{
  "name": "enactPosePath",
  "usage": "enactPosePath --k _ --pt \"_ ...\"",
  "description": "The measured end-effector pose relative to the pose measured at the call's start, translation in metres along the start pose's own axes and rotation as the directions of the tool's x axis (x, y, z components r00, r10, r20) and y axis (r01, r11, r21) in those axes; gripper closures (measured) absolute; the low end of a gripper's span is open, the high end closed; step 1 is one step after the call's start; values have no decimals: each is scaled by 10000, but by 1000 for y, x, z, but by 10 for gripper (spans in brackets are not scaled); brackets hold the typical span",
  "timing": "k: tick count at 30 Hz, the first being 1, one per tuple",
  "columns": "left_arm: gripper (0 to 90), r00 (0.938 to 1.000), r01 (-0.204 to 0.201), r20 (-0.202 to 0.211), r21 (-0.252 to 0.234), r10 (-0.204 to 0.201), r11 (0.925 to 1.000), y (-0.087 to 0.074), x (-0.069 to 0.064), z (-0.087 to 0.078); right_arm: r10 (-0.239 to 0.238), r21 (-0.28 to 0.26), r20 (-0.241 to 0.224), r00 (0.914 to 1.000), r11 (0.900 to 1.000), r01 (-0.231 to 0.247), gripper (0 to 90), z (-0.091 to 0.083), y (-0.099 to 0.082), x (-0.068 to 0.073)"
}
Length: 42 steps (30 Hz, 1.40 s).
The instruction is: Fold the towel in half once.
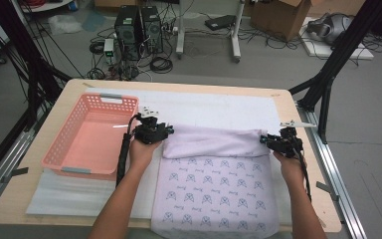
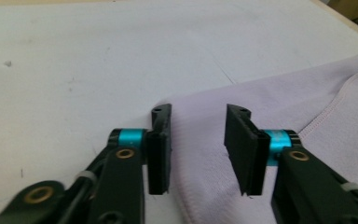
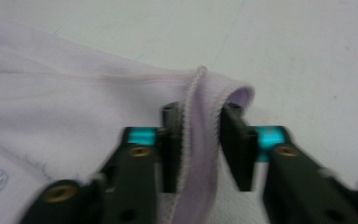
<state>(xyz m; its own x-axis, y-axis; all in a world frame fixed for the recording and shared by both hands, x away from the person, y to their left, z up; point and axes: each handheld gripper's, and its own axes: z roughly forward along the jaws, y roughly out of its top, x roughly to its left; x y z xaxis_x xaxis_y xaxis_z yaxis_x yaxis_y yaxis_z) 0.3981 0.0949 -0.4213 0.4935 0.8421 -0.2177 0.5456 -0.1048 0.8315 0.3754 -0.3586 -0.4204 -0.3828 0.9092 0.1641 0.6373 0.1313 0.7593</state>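
A pale lilac garment [image 1: 214, 184] with a small printed pattern lies on the white mat, its far part folded back toward me so the plain inside [image 1: 209, 142] faces up. My left gripper [image 1: 166, 132] is at the fold's left corner. In the left gripper view its jaws [image 2: 198, 140] stand apart over the cloth's edge [image 2: 284, 93], pressing on nothing. My right gripper [image 1: 264, 139] is at the fold's right corner. In the right gripper view the jaws [image 3: 199, 140] stand apart with a loose stitched hem [image 3: 193, 107] rising between them.
A pink plastic basket [image 1: 54, 149] stands at the table's left, just beyond my left hand. The white mat [image 1: 204, 107] stretches bare behind the garment. Black frame legs [image 1: 328, 84] flank the wooden table [image 1: 179, 85]; computers and cables sit on the floor beyond.
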Motion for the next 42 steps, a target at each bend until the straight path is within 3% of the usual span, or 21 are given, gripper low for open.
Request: enactPosePath --k 2,7,11,14,16,18,19,20,25,29,31,35,42 --pt "537 9998 64 167 -83 -62 9999 -5 -1 -3 210 -244 -37 9998 9995 -211 592 -4 -2 -2" --pt "504 9979 -357 557 686 319 9970 -10 -8 -3 231 -492 -127 9997 9985 -237 588 -18 -4 -3" --pt "516 9962 -419 779 462 382 9981 -17 -16 -4 57 3 -286 9996 10000 -57 587 -16 -7 -1" --pt "528 9962 -334 826 840 264 9959 -29 -17 -2 42 206 -321 9995 9998 -36 601 -12 -11 2" --pt "582 9958 -483 817 946 406 9943 -36 -18 -2 -71 377 -375 9993 9993 85 696 -9 -14 3" --pt "737 9944 -867 711 1192 786 9891 -41 -22 -4 -193 471 -583 9981 9986 220 851 -9 -16 4" --pt "780 9938 -937 706 1205 856 9883 -40 -23 -6 -312 481 -673 9972 9983 345 870 -10 -18 4" --pt "834 9934 -1024 631 1168 955 9879 -39 -25 -8 -356 484 -671 9971 9981 389 871 -12 -19 5" --pt "838 9857 -1544 801 743 1484 9852 -37 -34 -23 -299 106 -925 9953 9995 310 873 -29 -34 6" --pt "825 9823 -1573 1093 421 1519 9867 -46 -37 -39 -380 -253 -1148 9927 9991 353 873 -47 -51 8" --pt "829 9771 -1702 1336 216 1659 9852 -52 -38 -46 -548 -313 -1266 9904 9982 513 873 -55 -60 13" --pt "831 9744 -1544 1650 -12 1525 9880 -66 -38 -61 -882 -441 -1448 9855 9956 826 873 -70 -78 22" --pt "840 9605 -1582 2271 -287 1605 9870 -87 -44 -91 -1021 -519 -1618 9815 9941 948 873 -95 -97 31"
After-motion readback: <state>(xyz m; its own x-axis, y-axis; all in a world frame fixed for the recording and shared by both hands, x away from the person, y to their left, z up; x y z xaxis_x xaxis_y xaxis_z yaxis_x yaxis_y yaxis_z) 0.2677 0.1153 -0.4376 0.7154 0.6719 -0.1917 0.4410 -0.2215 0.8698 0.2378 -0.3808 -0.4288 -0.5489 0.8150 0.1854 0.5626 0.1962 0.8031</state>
